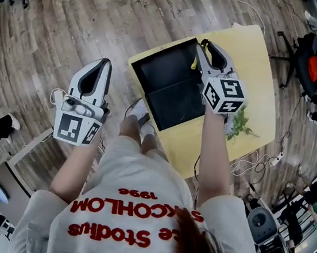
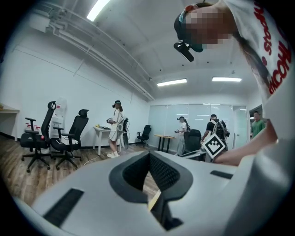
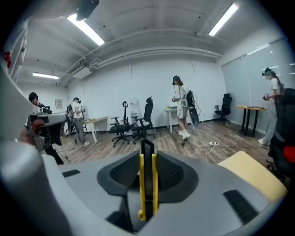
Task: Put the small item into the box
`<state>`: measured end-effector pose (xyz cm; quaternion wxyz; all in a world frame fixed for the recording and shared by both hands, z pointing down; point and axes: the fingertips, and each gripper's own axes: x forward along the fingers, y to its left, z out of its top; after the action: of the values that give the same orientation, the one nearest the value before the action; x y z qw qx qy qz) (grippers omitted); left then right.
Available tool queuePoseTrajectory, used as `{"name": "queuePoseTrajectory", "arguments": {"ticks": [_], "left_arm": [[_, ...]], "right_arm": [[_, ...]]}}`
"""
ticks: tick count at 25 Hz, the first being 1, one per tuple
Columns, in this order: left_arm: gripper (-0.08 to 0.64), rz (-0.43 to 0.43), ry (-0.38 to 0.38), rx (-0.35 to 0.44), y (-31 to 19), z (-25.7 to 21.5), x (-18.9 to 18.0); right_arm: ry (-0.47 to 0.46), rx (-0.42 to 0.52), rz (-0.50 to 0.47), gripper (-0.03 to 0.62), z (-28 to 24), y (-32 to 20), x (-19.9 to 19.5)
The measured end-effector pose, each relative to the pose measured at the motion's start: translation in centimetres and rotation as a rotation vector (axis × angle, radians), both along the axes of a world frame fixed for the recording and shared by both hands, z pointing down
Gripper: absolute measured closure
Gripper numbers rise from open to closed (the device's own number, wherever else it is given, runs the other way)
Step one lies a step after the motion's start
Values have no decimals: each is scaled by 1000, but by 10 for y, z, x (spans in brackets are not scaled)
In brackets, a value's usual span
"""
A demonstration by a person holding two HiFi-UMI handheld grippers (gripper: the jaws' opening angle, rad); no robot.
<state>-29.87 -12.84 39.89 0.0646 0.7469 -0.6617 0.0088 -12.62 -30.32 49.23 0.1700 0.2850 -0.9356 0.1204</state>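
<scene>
Right gripper [image 3: 146, 177] clamping, narrowly open, on yellow-black cutter [image 3: 147, 154] over black box [image 1: 170, 78], left gripper [image 2: 154, 184] hanging closed and empty at near left, cutter's lower end being hidden between the pads.

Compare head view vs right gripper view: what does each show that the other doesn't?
Head view only: the open black rectangular box, a green plant sprig. Right gripper view only: ceiling strip lights, the white back wall. Both: the pale yellow table and the right hand-held gripper, shut on a slim yellow-and-black item.
</scene>
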Motion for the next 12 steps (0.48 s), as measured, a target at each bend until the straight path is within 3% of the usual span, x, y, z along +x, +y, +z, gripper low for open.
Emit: {"name": "queuePoseTrajectory", "arguments": {"ticks": [4,12], "left_arm": [[552,-21,7,-5,3,8,-8],[552,-39,17,-19,4,16,-14]], "right_arm": [[105,-83,-25,476,29,1,-8],[350,-79,-85,471,65,2,-24]]}}
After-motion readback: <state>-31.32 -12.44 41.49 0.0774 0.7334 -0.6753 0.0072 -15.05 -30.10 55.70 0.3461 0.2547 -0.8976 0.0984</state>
